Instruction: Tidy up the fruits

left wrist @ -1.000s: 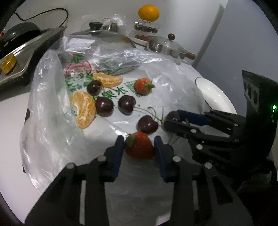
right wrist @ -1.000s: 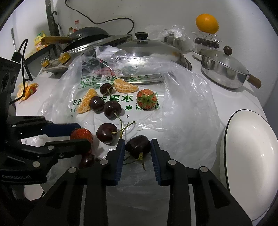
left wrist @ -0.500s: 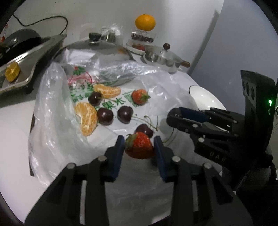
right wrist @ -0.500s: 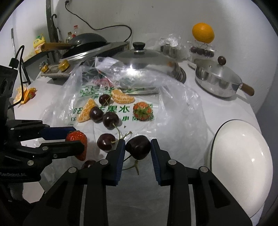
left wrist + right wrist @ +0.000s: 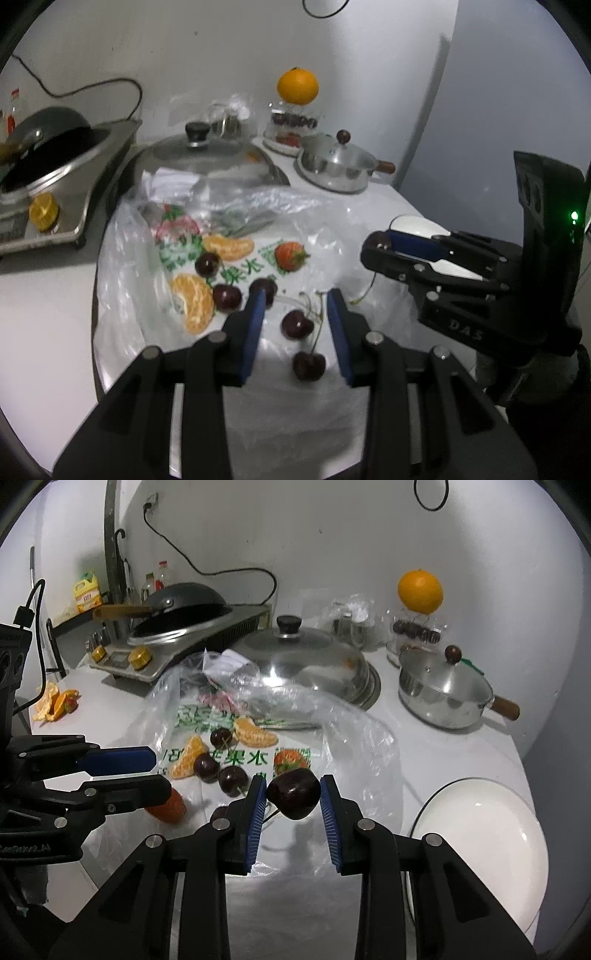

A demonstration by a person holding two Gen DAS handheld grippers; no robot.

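Note:
My right gripper is shut on a dark cherry, held up off the clear plastic bag. In the left wrist view this gripper hangs at the right, over the white plate. My left gripper has its jaws apart with nothing between them; two cherries on the bag show through the gap. A red strawberry shows just below the left gripper, partly hidden. Another strawberry, orange segments and more cherries lie on the bag.
The white plate stands at the right by the table's edge. Behind the bag are a big pot lid, a lidded steel pan, a stove with a wok and a whole orange on a jar. Peel scraps lie far left.
Both grippers have risen above the bag. The strawberry that was between the left pads is gone from between them. The right gripper still grips its cherry, higher now.

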